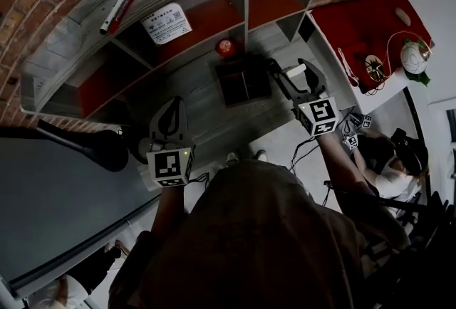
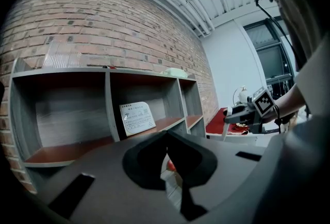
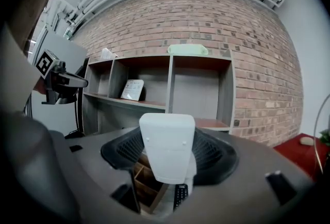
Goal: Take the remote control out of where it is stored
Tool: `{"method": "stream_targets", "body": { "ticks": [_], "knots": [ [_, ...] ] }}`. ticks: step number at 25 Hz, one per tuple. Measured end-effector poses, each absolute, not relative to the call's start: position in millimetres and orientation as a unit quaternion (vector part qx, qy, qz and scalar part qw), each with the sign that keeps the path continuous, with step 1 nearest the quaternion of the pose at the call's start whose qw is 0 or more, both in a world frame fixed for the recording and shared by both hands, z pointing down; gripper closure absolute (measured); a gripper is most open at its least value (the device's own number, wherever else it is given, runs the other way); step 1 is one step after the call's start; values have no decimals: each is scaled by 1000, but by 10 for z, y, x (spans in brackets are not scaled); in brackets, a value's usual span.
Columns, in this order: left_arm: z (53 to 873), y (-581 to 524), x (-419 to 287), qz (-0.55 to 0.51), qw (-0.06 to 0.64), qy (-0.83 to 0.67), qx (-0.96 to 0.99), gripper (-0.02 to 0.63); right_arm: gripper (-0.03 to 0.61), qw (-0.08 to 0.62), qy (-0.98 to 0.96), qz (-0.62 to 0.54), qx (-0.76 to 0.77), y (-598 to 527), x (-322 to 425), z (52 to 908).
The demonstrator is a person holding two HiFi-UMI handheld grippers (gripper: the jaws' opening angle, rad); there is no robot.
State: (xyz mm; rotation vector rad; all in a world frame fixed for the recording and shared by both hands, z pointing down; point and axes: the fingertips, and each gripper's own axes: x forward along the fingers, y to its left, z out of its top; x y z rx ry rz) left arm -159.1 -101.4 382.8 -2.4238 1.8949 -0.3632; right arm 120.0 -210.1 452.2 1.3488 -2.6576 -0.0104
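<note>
The right gripper [image 3: 168, 138] gripped the white remote control [image 3: 167, 153] upright between its fingers, with the divided storage box [image 3: 146, 182] just below them. The left gripper [image 2: 166, 145] hung with its fingers pressed together on nothing.

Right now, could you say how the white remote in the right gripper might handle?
The white remote looks like a rigid plastic slab, so it probably won't flex. Its smooth shell could slip in the right gripper. Plastic casing, so likely light.

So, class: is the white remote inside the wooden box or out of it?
Out. The white remote is clamped between the fingers of the right gripper, held clear of the wooden box.
</note>
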Motion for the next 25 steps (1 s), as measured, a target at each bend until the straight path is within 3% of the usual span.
{"method": "stream_targets", "body": {
  "ticks": [7, 20, 25],
  "knots": [
    [3932, -1032, -1684, -118, 6, 619, -776, 603, 290, 129, -880, 36, 456, -2324, 1213, 4975],
    [4091, -1080, -1664, -115, -25, 622, -774, 603, 289, 299, -832, 186, 428, -2663, 1368, 6236],
    [4104, -1081, -1718, -121, -28, 627, -769, 603, 290, 326, -829, 202, 408, -2795, 1253, 6497]
  ]
}}
